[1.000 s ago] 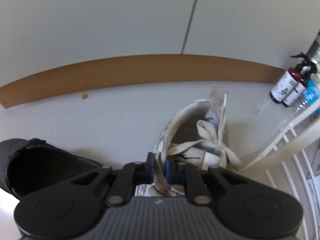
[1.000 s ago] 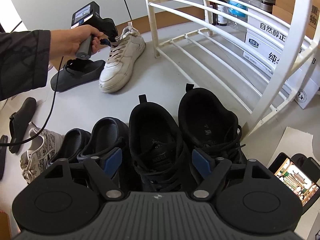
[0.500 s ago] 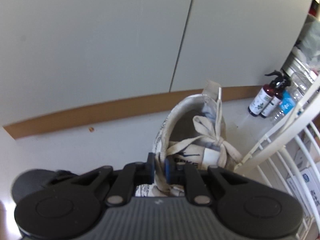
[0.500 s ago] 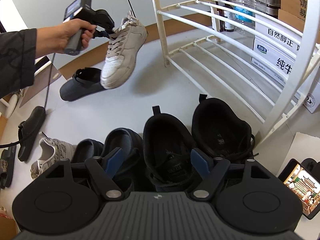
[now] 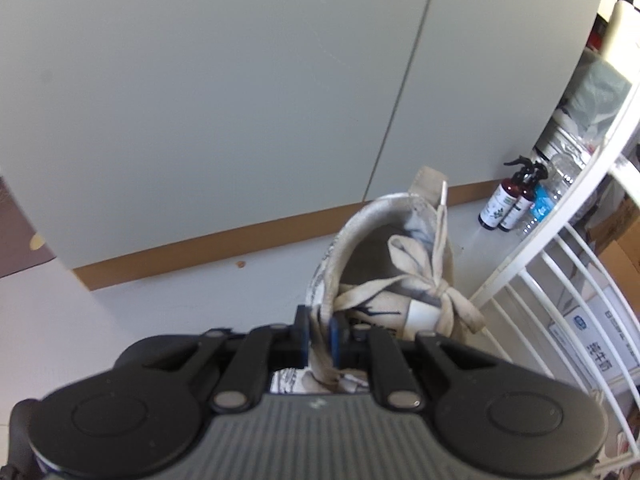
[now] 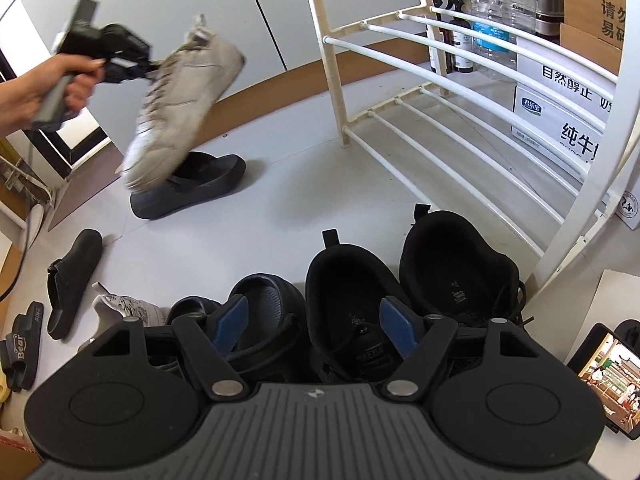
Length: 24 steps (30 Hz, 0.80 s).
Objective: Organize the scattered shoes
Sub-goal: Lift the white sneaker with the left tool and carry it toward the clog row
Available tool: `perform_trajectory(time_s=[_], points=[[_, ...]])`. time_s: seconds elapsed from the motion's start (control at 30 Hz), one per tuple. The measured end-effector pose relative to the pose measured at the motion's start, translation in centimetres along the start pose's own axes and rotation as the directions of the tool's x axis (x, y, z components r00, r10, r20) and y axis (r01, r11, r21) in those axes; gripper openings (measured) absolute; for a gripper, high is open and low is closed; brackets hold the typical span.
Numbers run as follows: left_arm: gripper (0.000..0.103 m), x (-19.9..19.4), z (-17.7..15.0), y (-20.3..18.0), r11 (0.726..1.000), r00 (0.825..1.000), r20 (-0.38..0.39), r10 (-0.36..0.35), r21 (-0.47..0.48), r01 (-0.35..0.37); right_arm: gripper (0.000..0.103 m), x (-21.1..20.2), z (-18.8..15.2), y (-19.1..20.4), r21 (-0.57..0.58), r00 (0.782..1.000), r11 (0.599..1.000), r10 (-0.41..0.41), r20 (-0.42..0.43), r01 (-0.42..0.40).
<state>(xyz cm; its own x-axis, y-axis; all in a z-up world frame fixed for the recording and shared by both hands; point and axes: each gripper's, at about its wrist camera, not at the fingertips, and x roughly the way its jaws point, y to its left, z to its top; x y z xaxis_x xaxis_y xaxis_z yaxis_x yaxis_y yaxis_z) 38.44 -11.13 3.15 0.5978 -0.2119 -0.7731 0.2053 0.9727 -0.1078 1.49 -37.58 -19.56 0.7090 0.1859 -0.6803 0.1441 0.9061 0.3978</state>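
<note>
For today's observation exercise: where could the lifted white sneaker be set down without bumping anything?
Free: the white rack's bare rails and the bare floor between the rack and the dark clog. Crowded: the row of black shoes near the right gripper.

We count nine shoes: two white lace-up sneakers, one in the air, one patterned on the floor; two black lace-up trainers side by side; two dark blue rubber clogs, the second mostly hidden; two black slip-on mules, one under the lifted sneaker, one at left; one black slide sandal with white lettering. Two dark spray bottles, one white wire shoe rack, two black handheld grippers
</note>
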Motion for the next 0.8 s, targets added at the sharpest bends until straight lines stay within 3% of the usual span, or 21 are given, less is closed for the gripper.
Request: perform_trajectory(time_s=[0.2, 0.5, 0.8], points=[[0.009, -4.9, -1.6, 3.4, 0.999, 1.000, 0.014, -0.012, -0.050, 0.012, 0.076, 0.1, -0.1, 0.7, -0.013, 1.000, 1.000, 0.012, -0.004, -0.012], [0.010, -8.5, -5.1, 8.4, 0.991, 0.997, 0.041, -0.060, -0.116, 0.065, 0.076, 0.5, -0.4, 1.5, -0.032, 1.000, 0.999, 0.010, -0.021, -0.011], [0.010, -9.2, -11.1, 13.5, 0.978, 1.000, 0.000, -0.014, -0.207, 0.014, 0.076, 1.4, -0.9, 2.4, -0.064, 0.999, 0.998, 0.007, -0.053, -0.010]])
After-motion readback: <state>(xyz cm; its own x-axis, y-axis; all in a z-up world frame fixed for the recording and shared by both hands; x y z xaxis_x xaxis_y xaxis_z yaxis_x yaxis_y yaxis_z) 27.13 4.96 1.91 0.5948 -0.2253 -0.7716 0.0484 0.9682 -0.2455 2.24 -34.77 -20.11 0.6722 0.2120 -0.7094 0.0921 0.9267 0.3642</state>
